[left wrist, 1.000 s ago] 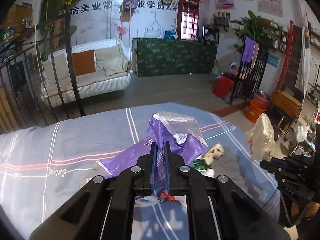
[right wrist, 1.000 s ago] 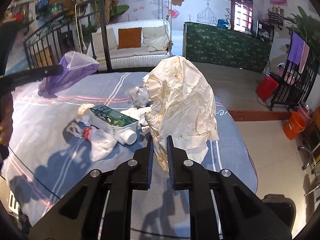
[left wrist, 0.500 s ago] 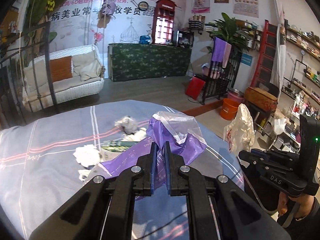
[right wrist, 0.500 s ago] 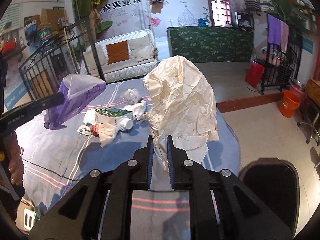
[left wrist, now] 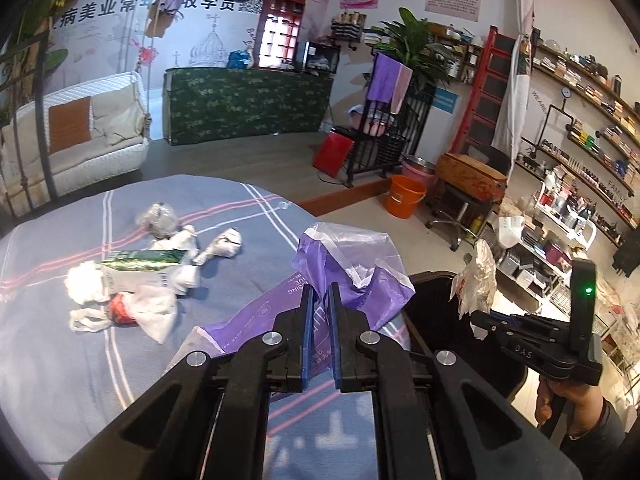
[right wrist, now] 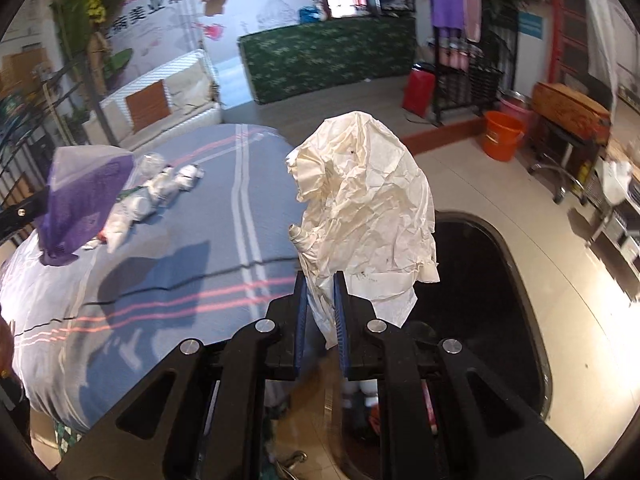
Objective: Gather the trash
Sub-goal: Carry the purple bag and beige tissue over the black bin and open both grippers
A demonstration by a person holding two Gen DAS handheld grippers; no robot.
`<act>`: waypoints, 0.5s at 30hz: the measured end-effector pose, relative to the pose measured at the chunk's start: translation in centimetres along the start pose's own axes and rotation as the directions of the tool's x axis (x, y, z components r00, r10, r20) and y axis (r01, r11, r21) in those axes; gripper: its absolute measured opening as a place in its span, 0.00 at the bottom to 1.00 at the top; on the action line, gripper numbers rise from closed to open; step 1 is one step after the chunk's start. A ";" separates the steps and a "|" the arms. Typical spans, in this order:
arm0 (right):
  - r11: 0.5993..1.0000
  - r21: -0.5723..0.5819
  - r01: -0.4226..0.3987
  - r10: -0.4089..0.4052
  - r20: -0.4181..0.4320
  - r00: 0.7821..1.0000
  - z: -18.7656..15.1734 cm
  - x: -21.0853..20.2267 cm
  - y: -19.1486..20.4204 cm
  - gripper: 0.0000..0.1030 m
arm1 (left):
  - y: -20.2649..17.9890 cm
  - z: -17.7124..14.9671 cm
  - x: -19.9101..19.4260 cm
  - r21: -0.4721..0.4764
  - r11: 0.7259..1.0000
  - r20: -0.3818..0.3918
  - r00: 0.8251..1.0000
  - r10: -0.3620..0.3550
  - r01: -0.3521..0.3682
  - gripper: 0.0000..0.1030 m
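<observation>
My left gripper is shut on a purple plastic bag, held above the right edge of the blue striped tablecloth. My right gripper is shut on a crumpled cream paper wrapper, held over the rim of a black trash bin beside the table. In the left wrist view the right gripper and its wrapper hang over the bin. A pile of trash stays on the cloth: a green carton, white crumpled tissues and a clear bag.
An orange bucket, a wooden stool and shelves stand on the floor to the right. A white sofa and a green-covered counter are at the back.
Both grippers have swung right with their loads, off the table's middle toward the black bin. The trash pile now lies to the left. Both grips are unchanged.
</observation>
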State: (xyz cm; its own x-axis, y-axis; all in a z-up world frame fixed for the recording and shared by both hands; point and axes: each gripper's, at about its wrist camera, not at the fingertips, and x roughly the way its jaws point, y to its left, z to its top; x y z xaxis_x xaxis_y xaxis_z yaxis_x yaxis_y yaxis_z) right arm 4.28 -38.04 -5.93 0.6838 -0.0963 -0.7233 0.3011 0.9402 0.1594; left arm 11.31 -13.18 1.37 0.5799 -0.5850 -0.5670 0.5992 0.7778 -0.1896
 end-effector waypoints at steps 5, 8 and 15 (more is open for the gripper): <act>0.993 0.110 0.050 -0.041 -0.085 0.996 -1.6 2.6 -3.5 0.13 | -3.0 -0.1 1.3 0.036 0.998 -0.028 0.998 -0.054 0.055 0.08; 0.988 0.134 0.073 -0.054 -0.139 0.989 -2.7 4.6 -4.4 0.13 | -4.5 -0.1 1.9 0.061 0.995 -0.038 0.996 -0.079 0.081 0.08; 0.975 0.202 0.097 -0.045 -0.245 0.968 -4.6 8.5 -5.6 0.16 | -7.9 -0.7 3.4 0.098 0.986 -0.073 0.989 -0.129 0.135 0.08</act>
State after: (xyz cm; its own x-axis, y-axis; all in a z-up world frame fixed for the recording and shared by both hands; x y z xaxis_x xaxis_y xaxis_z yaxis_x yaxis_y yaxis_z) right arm 5.38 -42.67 -16.09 0.4854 -0.0555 -0.8725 0.4940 0.8409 0.2213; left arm 8.13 -21.15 0.35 0.4561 -0.6618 -0.5949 0.7234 0.6651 -0.1853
